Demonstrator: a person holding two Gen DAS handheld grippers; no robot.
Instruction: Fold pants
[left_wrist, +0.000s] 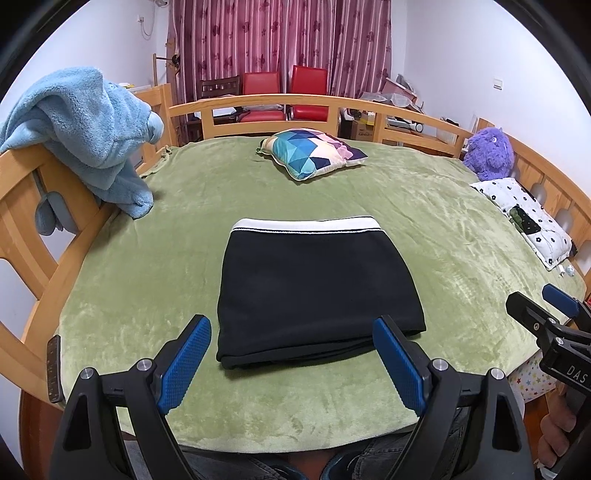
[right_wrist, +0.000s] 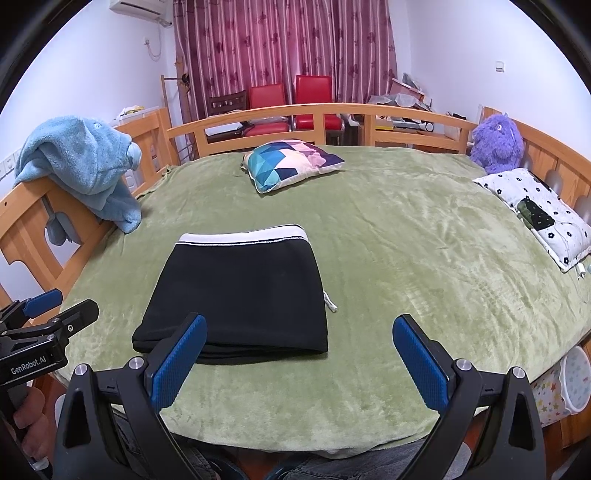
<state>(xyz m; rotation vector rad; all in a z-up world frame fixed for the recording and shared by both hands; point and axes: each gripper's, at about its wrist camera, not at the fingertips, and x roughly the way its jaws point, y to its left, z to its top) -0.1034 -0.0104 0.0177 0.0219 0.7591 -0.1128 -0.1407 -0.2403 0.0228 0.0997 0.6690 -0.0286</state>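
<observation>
Black folded pants (left_wrist: 317, 288) lie just beyond the wide-spread left claw (left_wrist: 291, 363).

green blanket (left_wrist: 424, 221), patterned pillow (left_wrist: 314, 151), purple plush (left_wrist: 487, 147)

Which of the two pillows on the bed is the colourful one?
The geometric-patterned pillow near the far rail, in blue and pink triangles. The other pillow, at the right edge, is white with small black flowers.

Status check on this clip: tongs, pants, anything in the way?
Left tongs open, empty. Right tongs open, empty. Black pants folded into a compact stack on green blanket, waistband far side. Nothing in the way.
</observation>
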